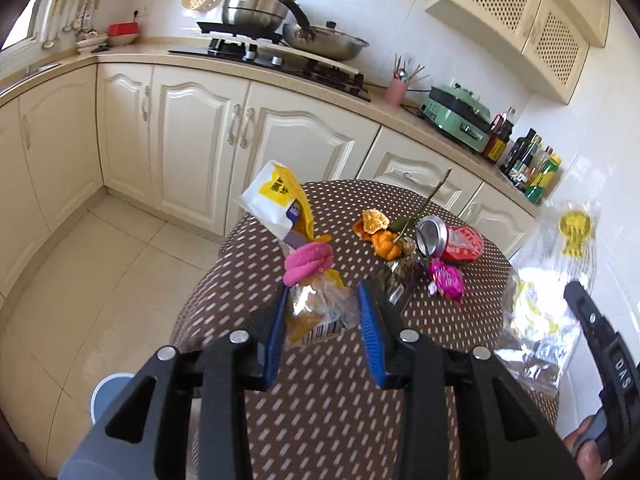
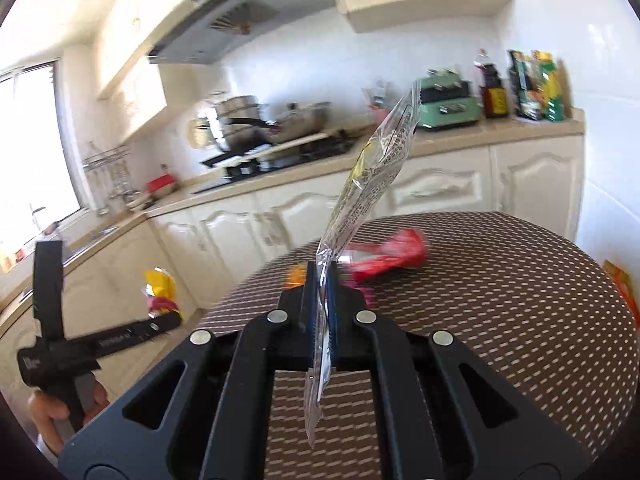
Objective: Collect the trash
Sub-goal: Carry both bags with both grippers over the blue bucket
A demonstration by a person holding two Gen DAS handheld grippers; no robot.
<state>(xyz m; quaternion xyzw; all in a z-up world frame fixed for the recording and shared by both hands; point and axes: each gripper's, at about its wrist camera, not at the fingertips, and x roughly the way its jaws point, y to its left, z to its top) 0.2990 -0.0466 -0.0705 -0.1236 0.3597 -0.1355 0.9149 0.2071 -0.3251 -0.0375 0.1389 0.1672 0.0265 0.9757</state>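
Left gripper [image 1: 323, 312] clamps a crumpled bundle [image 1: 308, 280] of clear and yellow wrappers with a pink piece on top, blue pads [image 1: 370, 332] pressed on its sides; bundle is lifted clear of the table [image 1: 320, 408], over its near-left edge.
Right gripper [image 2: 321, 292] has fingers together on a clear printed bag [image 2: 360, 196]; bag stands up and leans right above the jaws, lower end hanging below them; same bag [image 1: 552, 280] shows at right in the left view.
On the table: crushed red can [image 1: 452, 240], orange peel [image 1: 380, 232], magenta wrapper [image 1: 446, 280], green stem [image 1: 424, 204]; all near one another at the far side; can blurred in right view.
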